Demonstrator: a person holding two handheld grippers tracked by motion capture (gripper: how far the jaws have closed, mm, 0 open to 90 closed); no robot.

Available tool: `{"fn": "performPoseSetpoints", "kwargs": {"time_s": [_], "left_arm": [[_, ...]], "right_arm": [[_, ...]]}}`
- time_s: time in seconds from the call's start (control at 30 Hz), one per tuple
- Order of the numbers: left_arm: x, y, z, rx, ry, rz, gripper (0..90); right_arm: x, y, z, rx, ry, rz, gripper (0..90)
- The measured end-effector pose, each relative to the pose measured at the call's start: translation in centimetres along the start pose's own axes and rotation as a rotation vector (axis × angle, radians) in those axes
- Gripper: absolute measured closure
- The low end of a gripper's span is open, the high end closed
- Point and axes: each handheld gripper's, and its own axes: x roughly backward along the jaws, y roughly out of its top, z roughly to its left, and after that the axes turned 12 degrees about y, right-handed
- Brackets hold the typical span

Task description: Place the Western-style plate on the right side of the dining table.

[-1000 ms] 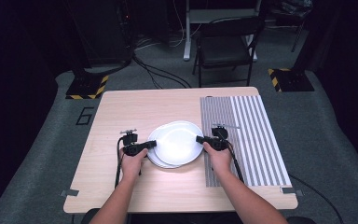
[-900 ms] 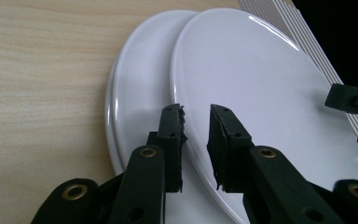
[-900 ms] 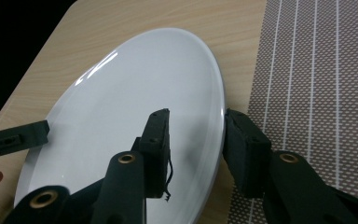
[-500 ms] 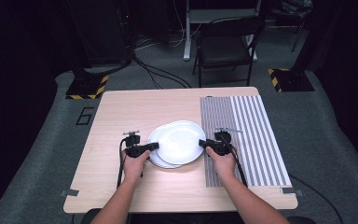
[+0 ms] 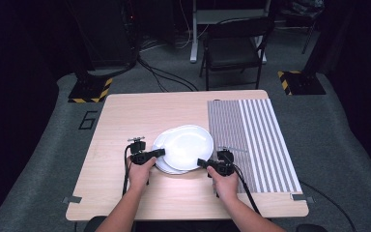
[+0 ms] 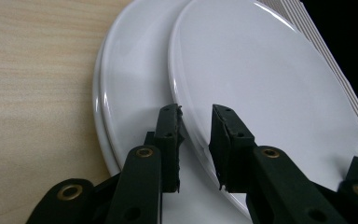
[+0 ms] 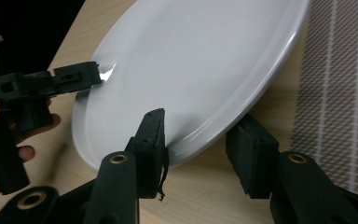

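Top plate (image 5: 187, 145): a white plate, seen at the centre of the high view, lying offset to the right on the plates below it; its right edge is just beside the striped mat.
Lower plates (image 5: 160, 163): white rims are seen peeking out at the lower left of the top plate; in the left gripper view (image 6: 121, 88) two further rims can be told apart at the left of the frame.
Left gripper (image 5: 158, 153): held in the left hand (image 5: 140, 170) at lower centre-left of the high view; in its own view (image 6: 196, 123) the jaws are nearly pressed together, pinching the rim of the top plate, one jaw above the rim and one below.
Right gripper (image 5: 202, 163): held in the right hand (image 5: 224, 180) at lower centre-right of the high view; in its own view (image 7: 198, 133) the jaws are spread, with the top plate's near rim between them. One jaw lies over the rim, the other is set apart beneath it, so no pinch is shown. The jaws have just been opening.
Striped mat (image 5: 256, 140): grey and white, laid on the right part of the table.
Table (image 5: 121, 121): light wood, bearing the plates and the mat.
Chair (image 5: 234, 46): dark, standing beyond the table at the top of the high view.
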Motion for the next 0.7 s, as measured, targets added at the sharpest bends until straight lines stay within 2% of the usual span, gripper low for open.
{"fn": "performPoseSetpoints", "kwargs": {"time_s": [0.1,0.23,0.27,0.33,0.5,0.57,0.7], "left_arm": [[0.0,-0.1,0.0,0.006,0.0,-0.003,72.9],[0.0,-0.2,-0.2,0.009,0.002,-0.001,72.7],[-0.1,-0.2,-0.2,0.008,-0.009,0.006,72.7],[-0.2,-0.3,-0.4,0.011,-0.011,0.006,72.7],[-0.5,-0.6,-1.5,-0.035,-0.013,0.011,72.0],[-0.6,-0.7,-1.9,-0.023,-0.027,0.013,72.0],[-0.7,-0.8,-2.1,-0.037,-0.043,0.017,72.1]], "right_arm": [[-0.2,-0.3,0.3,-0.01,0.016,-0.002,59.0],[-0.2,-0.5,0.6,-0.014,0.014,-0.005,60.9],[0.0,-0.2,0.4,-0.015,0.003,-0.029,62.9],[0.2,0.1,0.1,-0.023,-0.006,-0.042,64.6],[0.8,0.7,-0.7,-0.026,-0.034,-0.087,67.8],[1.0,0.9,-1.0,-0.03,-0.043,-0.101,69.0],[1.3,1.2,-1.5,-0.039,-0.045,-0.121,70.6]]}}
